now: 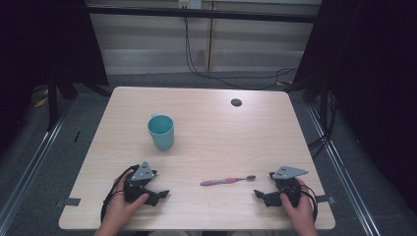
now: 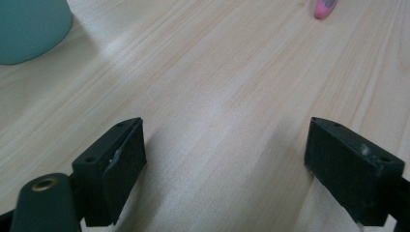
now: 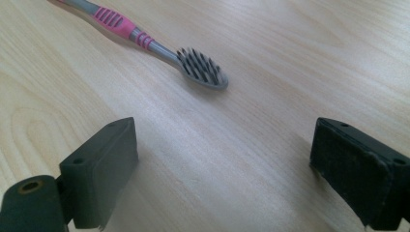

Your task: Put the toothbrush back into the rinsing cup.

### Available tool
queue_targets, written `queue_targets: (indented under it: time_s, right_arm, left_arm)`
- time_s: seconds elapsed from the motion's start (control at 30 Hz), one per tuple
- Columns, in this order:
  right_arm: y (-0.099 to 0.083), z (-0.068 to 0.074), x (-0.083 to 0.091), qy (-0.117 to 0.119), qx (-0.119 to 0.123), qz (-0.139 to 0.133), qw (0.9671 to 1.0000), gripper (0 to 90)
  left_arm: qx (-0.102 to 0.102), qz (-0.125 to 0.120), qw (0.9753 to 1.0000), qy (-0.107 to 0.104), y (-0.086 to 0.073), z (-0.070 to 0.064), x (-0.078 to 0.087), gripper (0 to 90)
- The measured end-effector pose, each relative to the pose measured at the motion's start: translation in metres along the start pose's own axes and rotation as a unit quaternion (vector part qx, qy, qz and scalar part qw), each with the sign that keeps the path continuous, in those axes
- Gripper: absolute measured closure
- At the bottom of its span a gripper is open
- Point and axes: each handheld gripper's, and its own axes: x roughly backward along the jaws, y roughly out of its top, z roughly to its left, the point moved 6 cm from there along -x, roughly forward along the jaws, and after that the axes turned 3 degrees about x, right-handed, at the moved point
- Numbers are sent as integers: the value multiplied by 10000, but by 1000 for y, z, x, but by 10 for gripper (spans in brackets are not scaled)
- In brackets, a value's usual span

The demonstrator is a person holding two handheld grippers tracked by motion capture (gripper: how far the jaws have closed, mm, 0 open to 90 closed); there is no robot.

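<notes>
A pink and grey plastic toothbrush (image 1: 227, 181) lies flat on the pale wood-grain table (image 1: 206, 132), near the front edge and between the two grippers, its bristled grey head pointing toward three o'clock and its pink handle end toward nine o'clock in the high view. The right gripper (image 1: 259, 194), black with a grey three-cornered plate on top, rests on the table at about five o'clock from the table's centre, held by the person's right hand (image 1: 298, 206); its tips sit just beside the brush head, apart from it. In the right gripper view its jaws stand wide apart with nothing between them but bare wood, and the toothbrush (image 3: 159, 46) lies ahead at about eleven o'clock, bristles facing up. The left gripper (image 1: 160, 195), of the same make, rests at about seven o'clock from the centre in the person's left hand (image 1: 122, 206), its tips pointing toward the pink handle end but well apart from it. In the left gripper view its jaws are likewise spread wide and hold nothing, with the pink handle tip (image 2: 325, 8) far ahead at one o'clock. A teal plastic handled mug (image 1: 161, 131) stands upright at about twelve o'clock from the left gripper, showing in the left gripper view at eleven o'clock (image 2: 30, 26). A small dark round grommet (image 1: 236, 102) sits in the tabletop toward the far edge.
</notes>
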Motion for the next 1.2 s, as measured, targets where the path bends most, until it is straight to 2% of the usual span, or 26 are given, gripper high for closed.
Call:
queue_targets:
  time_s: [0.23,0.33,0.43,0.5,0.53,0.67,0.77,0.9,1.0,1.07,1.2]
  right_arm:
    - [0,1,0,-62,-66,9,10000,93]
    - [2,1,1,-6,-33,202,9998,118]
    - [6,1,2,113,128,430,9989,139]
    - [7,1,2,113,185,528,9984,144]
    - [10,1,3,107,375,666,9970,154]
    - [22,3,5,176,644,865,9940,171]
    - [32,5,5,240,907,1038,9902,177]
    - [44,8,2,422,1081,1209,9859,190]
    - [52,11,-1,509,1278,1377,9809,195]
    - [58,14,-3,564,1353,1438,9787,201]
    - [65,18,-8,602,1626,1610,9716,214]
  left_arm:
    - [2,0,10000,-1,0,0,0,145]
    - [-1,0,10000,-1,0,0,0,145]
    - [1,4,10000,-7,0,0,0,145]
    - [1,0,10000,-1,0,0,0,145]
    - [1,1,10000,-2,0,0,0,145]
    - [-2,0,10000,0,0,0,0,145]
    - [3,8,10000,0,0,0,0,145]
    - [7,6,10000,5,0,0,1,145]
    - [9,6,10000,5,0,0,1,145]
    - [4,7,10000,4,0,0,1,145]
    - [10,11,10000,7,-1,0,1,145]
